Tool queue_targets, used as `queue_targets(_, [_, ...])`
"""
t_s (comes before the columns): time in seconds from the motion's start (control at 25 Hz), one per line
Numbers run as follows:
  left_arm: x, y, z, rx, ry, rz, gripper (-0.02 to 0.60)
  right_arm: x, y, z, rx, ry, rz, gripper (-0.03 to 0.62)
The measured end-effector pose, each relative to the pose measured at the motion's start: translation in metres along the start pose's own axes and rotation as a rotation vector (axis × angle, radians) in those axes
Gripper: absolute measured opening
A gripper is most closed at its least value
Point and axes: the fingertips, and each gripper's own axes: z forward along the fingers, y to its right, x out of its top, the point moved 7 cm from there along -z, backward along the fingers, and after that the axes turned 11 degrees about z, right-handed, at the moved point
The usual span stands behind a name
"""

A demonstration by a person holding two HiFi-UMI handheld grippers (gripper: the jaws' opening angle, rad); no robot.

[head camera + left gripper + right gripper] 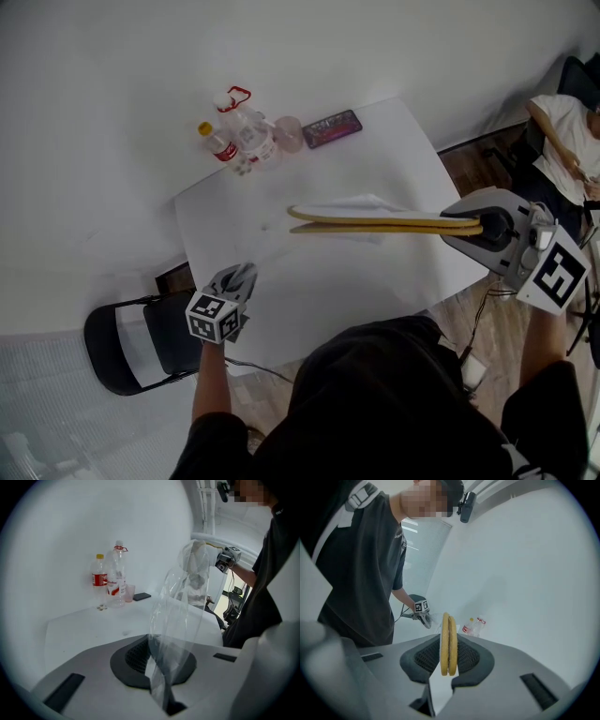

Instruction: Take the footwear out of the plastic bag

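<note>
Footwear (384,223) level in right gripper (483,228); plastic bag (178,603) in left gripper (240,277)

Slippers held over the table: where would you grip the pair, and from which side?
At one end, coming in end-on along their length, as the right gripper does. The slippers lie flat against each other as a long thin stack, so jaws closing across both yellow soles pinch the pair together.
</note>
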Motion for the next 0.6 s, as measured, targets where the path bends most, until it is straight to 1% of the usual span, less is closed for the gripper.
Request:
queue_targets(0.12, [0.0,-0.007,-0.003,0.03,0.026,-0.045,0.022,-0.005,0.004,-0.002,-0.046,0.013,0.01,0.071])
queue_targets(0.28, [0.011,-0.01,-0.005,0.071,0.082,-0.076,0.023,-0.011,0.007,-0.008,-0.122,0.034,0.032,0.071])
queue_targets(0.6, [0.051,-0.002,-0.013,0.117,0.217,-0.086,0.023,-0.017,0.012,-0.016,-0.246,0.13,0.062,0.071])
